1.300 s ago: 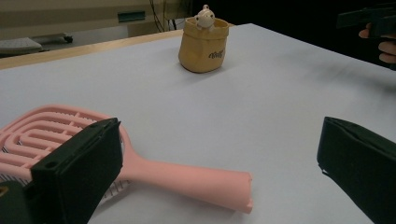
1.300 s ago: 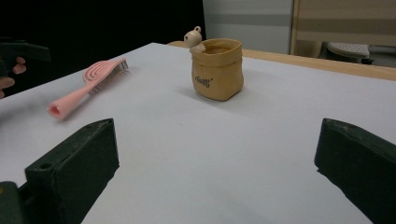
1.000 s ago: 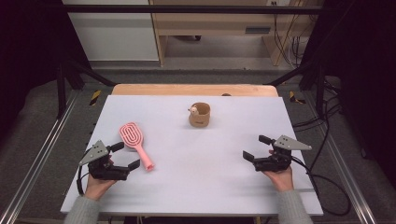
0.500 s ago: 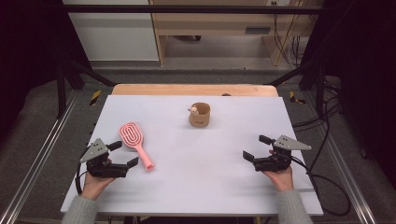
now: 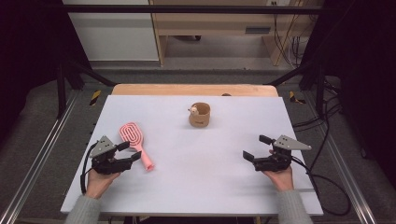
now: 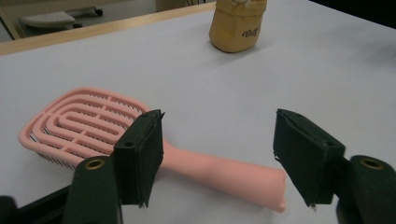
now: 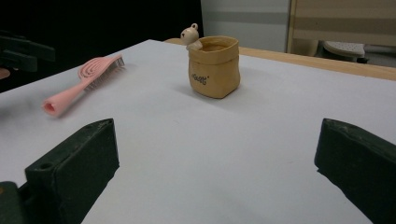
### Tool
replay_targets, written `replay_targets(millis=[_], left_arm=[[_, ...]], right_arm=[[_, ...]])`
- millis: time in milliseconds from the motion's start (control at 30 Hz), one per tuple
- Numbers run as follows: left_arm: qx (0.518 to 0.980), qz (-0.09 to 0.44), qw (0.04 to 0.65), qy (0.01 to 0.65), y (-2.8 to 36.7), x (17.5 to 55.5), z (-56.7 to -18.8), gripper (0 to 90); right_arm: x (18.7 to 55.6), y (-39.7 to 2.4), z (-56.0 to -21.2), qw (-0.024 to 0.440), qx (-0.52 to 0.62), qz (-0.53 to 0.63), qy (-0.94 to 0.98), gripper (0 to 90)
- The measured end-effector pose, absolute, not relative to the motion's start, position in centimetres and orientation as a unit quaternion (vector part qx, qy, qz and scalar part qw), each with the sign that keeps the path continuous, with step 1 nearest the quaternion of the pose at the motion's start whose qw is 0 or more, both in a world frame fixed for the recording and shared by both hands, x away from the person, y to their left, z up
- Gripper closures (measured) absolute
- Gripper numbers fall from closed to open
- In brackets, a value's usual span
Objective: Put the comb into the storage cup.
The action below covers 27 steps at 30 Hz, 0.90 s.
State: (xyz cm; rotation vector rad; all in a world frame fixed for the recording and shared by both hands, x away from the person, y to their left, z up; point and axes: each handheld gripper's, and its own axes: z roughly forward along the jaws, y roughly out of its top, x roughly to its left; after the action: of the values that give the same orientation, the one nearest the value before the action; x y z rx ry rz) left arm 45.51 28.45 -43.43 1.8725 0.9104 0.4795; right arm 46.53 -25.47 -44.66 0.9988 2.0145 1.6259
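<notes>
Closing: left tool (image 5: 129, 152) jaws narrowed around pink brush (image 6: 154, 147) handle, not gripping | right tool (image 5: 254, 148) wide | tan pot (image 7: 214, 66), bear figure (image 7: 190, 35) at rim | lettering unreadable

Each black gripper (image 5: 129, 152) carries a grey three-cornered plate, a trailing black cable; sleeves (image 5: 85, 211) grey knit.

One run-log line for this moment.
left gripper: jaws closing around pink plastic hairbrush handle, no contact | right gripper: open, idle | tan pot: untouched
</notes>
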Motion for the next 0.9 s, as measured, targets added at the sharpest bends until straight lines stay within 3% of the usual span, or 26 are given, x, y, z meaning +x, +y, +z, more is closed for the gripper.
replay_targets(millis=[567,900], left_arm=[[0.784,0.182,0.462,0.372,26.5,46.4,-43.7,67.3],[0.791,0.174,0.453,0.373,25.5,46.8,-44.1,79.6]], right_arm=[[46.5,-25.4,-44.7,0.182,0.354,0.574,0.716,0.3],[46.6,-25.4,-44.8,0.181,0.353,0.573,0.717,0.3]])
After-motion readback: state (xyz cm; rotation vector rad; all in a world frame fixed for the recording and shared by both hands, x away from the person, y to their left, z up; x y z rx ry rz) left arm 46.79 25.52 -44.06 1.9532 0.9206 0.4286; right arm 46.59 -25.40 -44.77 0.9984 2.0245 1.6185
